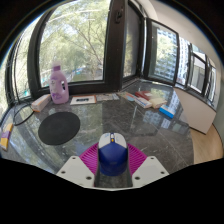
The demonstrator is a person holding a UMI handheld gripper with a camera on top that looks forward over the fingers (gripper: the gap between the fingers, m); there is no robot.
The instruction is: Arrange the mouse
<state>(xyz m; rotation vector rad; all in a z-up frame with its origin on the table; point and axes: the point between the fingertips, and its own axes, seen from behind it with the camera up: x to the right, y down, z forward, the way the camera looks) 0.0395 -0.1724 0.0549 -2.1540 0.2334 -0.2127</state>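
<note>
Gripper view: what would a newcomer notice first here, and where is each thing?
First the mouse, white and blue, held between the gripper fingers, whose pink pads press its sides. Beyond them, a round black mat lies on the glass table; a purple bottle stands by the windows.

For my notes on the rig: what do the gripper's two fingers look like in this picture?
The gripper has two pale grey, blocky fingers that widen toward the camera. Each bears a magenta pad with a ridged surface on its inner face. No cables, markings or sleeve show.
</note>
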